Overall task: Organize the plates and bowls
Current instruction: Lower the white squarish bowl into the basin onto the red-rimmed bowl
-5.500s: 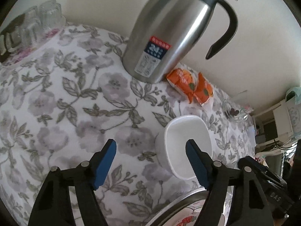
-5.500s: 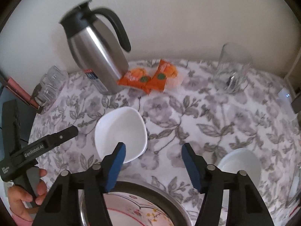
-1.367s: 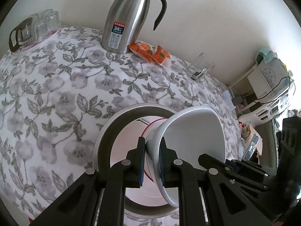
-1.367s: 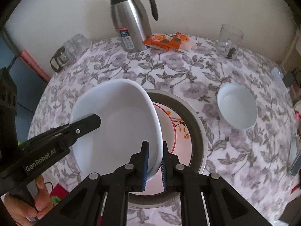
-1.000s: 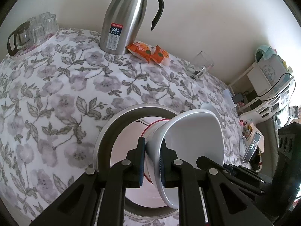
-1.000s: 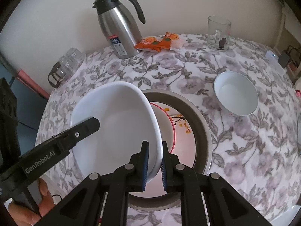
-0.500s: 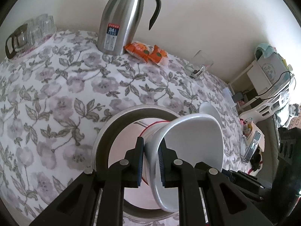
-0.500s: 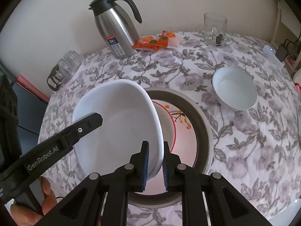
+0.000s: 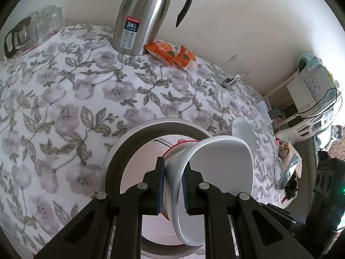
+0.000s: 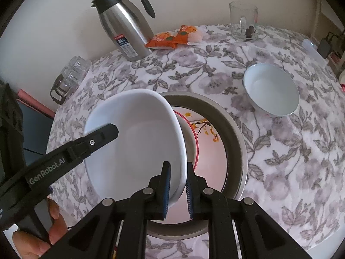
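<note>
Both grippers clamp the white bowl (image 10: 138,138) by opposite rims: the left gripper (image 9: 173,185) has its fingers narrowed on one wall, the right gripper (image 10: 177,185) pinches the other, with the rim between the blue pads in each wrist view. The bowl hangs tilted above the stack near the table's front edge: a grey-rimmed plate (image 10: 235,129) with a red-rimmed dish (image 10: 195,142) inside it. Whether the bowl's base already touches the dish cannot be told.

A second bowl (image 10: 271,88) sits well apart toward the table's right edge. The jug (image 10: 125,23), the snack packets (image 10: 172,37) and a glass mug (image 10: 243,23) stand along the back edge, clear of the work.

The risk, as I judge it, lies in the tilt. If the bowl is let go while slanted, it may land rim-first on the dish, slide off centre, or chip the glaze. The two grips are thin rim pinches on smooth ceramic; if one hand opens ahead of the other, the bowl could swing on the remaining pinch and slip out. Levelling it over the dish's centre before either hand opens looks safest.
</note>
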`<state>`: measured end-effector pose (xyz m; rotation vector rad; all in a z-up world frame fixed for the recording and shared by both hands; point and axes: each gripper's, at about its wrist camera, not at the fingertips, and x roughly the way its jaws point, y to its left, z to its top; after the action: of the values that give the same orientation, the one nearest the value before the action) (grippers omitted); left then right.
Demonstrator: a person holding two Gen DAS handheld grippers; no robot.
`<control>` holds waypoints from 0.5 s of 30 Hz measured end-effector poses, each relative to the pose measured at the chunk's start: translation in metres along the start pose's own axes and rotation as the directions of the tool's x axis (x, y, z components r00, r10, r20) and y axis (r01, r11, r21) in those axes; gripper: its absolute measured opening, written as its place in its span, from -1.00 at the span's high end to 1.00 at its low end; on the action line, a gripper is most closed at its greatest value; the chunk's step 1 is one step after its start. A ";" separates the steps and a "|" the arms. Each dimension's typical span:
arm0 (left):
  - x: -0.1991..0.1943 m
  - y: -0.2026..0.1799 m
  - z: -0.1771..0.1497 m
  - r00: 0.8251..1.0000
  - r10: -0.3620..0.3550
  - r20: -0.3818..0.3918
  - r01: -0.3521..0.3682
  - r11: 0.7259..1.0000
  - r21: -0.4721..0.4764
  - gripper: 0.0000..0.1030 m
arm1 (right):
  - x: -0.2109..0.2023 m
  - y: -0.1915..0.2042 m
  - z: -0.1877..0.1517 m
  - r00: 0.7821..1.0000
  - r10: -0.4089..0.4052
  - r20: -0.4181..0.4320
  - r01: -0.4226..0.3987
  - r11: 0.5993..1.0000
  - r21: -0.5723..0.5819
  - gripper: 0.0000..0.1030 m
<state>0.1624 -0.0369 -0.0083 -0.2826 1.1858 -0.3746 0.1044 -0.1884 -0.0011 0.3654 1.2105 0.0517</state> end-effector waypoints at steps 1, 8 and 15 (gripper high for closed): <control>0.001 0.000 0.000 1.000 0.000 -0.002 0.000 1.000 -0.004 0.74 | 0.000 0.000 0.000 1.000 0.000 0.001 0.000 1.000 0.002 0.69; 0.006 0.001 0.002 1.000 0.006 -0.006 -0.006 1.000 -0.011 0.74 | 0.001 0.000 0.001 1.000 0.003 0.004 -0.003 1.000 0.004 0.67; -0.001 0.000 0.004 0.999 0.021 0.029 -0.021 1.000 0.013 0.74 | 0.000 -0.001 0.002 1.000 0.003 0.011 -0.003 1.000 0.005 0.62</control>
<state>0.1654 -0.0363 -0.0059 -0.2629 1.1569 -0.3590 0.1056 -0.1900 -0.0008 0.3712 1.1995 0.0491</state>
